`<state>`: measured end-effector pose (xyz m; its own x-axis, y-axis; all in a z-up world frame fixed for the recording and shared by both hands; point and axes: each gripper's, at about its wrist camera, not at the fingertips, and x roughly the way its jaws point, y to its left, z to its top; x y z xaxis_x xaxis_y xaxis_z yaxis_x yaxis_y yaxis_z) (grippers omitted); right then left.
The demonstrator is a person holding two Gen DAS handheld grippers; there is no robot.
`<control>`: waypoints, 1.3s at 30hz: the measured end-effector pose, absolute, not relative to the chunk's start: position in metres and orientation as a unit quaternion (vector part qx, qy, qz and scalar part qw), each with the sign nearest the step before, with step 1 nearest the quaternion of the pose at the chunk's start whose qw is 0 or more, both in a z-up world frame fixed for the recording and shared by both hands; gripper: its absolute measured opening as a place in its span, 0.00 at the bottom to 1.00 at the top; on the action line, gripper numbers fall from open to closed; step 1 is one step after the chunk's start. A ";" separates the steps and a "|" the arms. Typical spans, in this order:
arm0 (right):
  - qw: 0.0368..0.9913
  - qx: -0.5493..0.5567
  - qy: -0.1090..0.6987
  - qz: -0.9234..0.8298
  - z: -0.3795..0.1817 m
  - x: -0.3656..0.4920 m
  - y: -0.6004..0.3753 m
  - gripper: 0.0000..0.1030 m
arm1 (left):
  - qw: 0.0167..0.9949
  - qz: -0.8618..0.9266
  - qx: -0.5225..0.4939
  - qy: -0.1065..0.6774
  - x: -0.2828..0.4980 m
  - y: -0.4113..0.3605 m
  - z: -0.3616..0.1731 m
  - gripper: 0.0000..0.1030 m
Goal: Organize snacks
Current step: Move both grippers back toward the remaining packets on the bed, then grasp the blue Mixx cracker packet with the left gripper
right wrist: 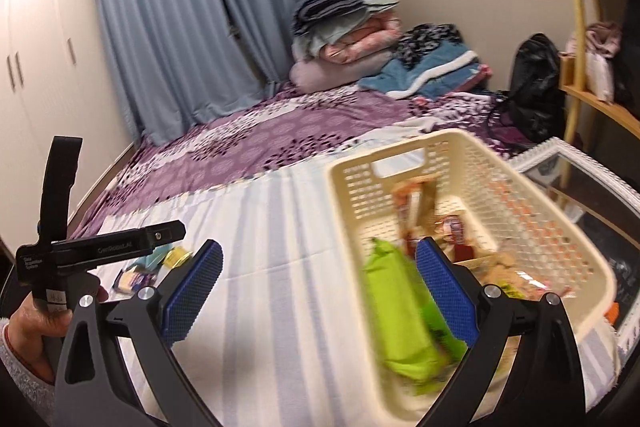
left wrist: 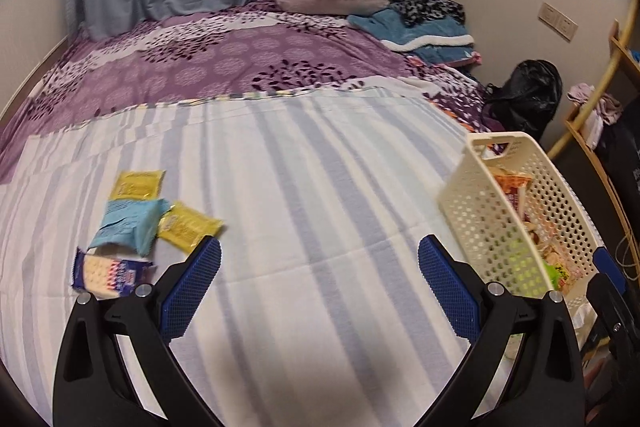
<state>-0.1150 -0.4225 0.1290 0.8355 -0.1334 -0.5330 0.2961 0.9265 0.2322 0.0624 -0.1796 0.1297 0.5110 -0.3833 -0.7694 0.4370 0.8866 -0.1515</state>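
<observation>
The bed (left wrist: 280, 155) took up nearly everything I could see, its near half under a blue-and-white striped sheet (left wrist: 320, 207) and its far half under a purple patterned cover (left wrist: 240, 55). On the striped sheet, at my right, sat the cream perforated basket (right wrist: 532, 227), already holding snacks: a lime-green packet (right wrist: 400, 315) lay against its near left wall, blurred, with orange and red wrappers further in that I could not make out singly.

Well apart from the basket, on the left of the sheet, four snack packets lay loose in a cluster. The light blue packet (left wrist: 128, 223) sat in the middle, one yellow packet (left wrist: 138, 183) just behind it, a second yellow packet (left wrist: 188, 225) touching its right side, and a dark blue cracker packet (left wrist: 112, 273) just in front.

My left gripper (left wrist: 320, 271) hung over bare sheet between cluster and basket, its blue pads spread wide with nothing between them. My right gripper (right wrist: 318, 275) was spread as wide, empty, its right finger over the basket beside the green packet. My left hand (right wrist: 36, 323) showed at that view's lower left edge, wrapped around its gripper's handle.
</observation>
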 end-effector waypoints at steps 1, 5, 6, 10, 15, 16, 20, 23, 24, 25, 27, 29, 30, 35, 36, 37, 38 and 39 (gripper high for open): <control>0.945 0.152 0.268 -0.108 0.127 -0.111 -0.417 0.94 | 0.869 -0.229 0.026 0.437 0.066 -0.170 0.127 0.97; 0.944 0.143 0.286 -0.086 0.121 -0.097 -0.397 0.94 | 0.872 -0.192 0.003 0.451 0.078 -0.135 0.114 0.97; 0.943 0.141 0.289 -0.081 0.119 -0.094 -0.393 0.94 | 0.872 -0.181 -0.003 0.455 0.082 -0.124 0.110 0.97; 0.941 0.134 0.304 -0.063 0.113 -0.085 -0.375 0.94 | 0.873 -0.142 -0.026 0.467 0.095 -0.087 0.098 0.97; 0.938 0.128 0.318 -0.048 0.107 -0.074 -0.362 0.94 | 0.872 -0.088 -0.056 0.478 0.113 -0.048 0.085 0.97; 0.937 0.127 0.322 -0.045 0.105 -0.071 -0.360 0.94 | 0.871 -0.077 -0.062 0.481 0.116 -0.042 0.082 0.97; 0.934 0.126 0.332 -0.036 0.098 -0.064 -0.352 0.94 | 0.864 -0.032 -0.081 0.496 0.131 -0.020 0.069 0.97; 0.933 0.127 0.336 -0.033 0.094 -0.060 -0.350 0.94 | 0.854 0.002 -0.093 0.512 0.140 -0.006 0.053 0.97; 0.932 0.127 0.337 -0.032 0.093 -0.059 -0.350 0.94 | 0.850 0.006 -0.099 0.517 0.143 -0.004 0.049 0.97; 0.932 0.127 0.338 -0.032 0.092 -0.059 -0.350 0.94 | 0.847 0.013 -0.105 0.522 0.146 -0.001 0.044 0.97; 0.931 0.128 0.341 -0.031 0.090 -0.058 -0.350 0.94 | 0.840 0.026 -0.116 0.529 0.152 0.004 0.035 0.97; 0.930 0.129 0.342 -0.032 0.089 -0.058 -0.351 0.94 | 0.837 0.034 -0.123 0.532 0.155 0.005 0.028 0.97; 0.930 0.130 0.343 -0.032 0.088 -0.058 -0.351 0.94 | 0.836 0.037 -0.125 0.532 0.158 0.006 0.026 0.97; 0.929 0.129 0.346 -0.030 0.088 -0.056 -0.349 0.94 | 0.834 0.057 -0.105 0.539 0.168 0.003 0.014 0.97; 0.929 0.129 0.346 -0.029 0.088 -0.056 -0.349 0.94 | 0.833 0.058 -0.102 0.541 0.169 0.004 0.011 0.97; 0.929 0.128 0.345 -0.029 0.089 -0.056 -0.348 0.94 | 0.831 0.058 -0.100 0.544 0.169 0.005 0.009 0.97; 0.930 0.127 0.345 -0.028 0.089 -0.056 -0.347 0.94 | 0.829 0.056 -0.098 0.547 0.167 0.007 0.006 0.97; 0.930 0.126 0.344 -0.028 0.089 -0.056 -0.346 0.94 | 0.831 0.051 -0.099 0.545 0.164 0.009 0.005 0.97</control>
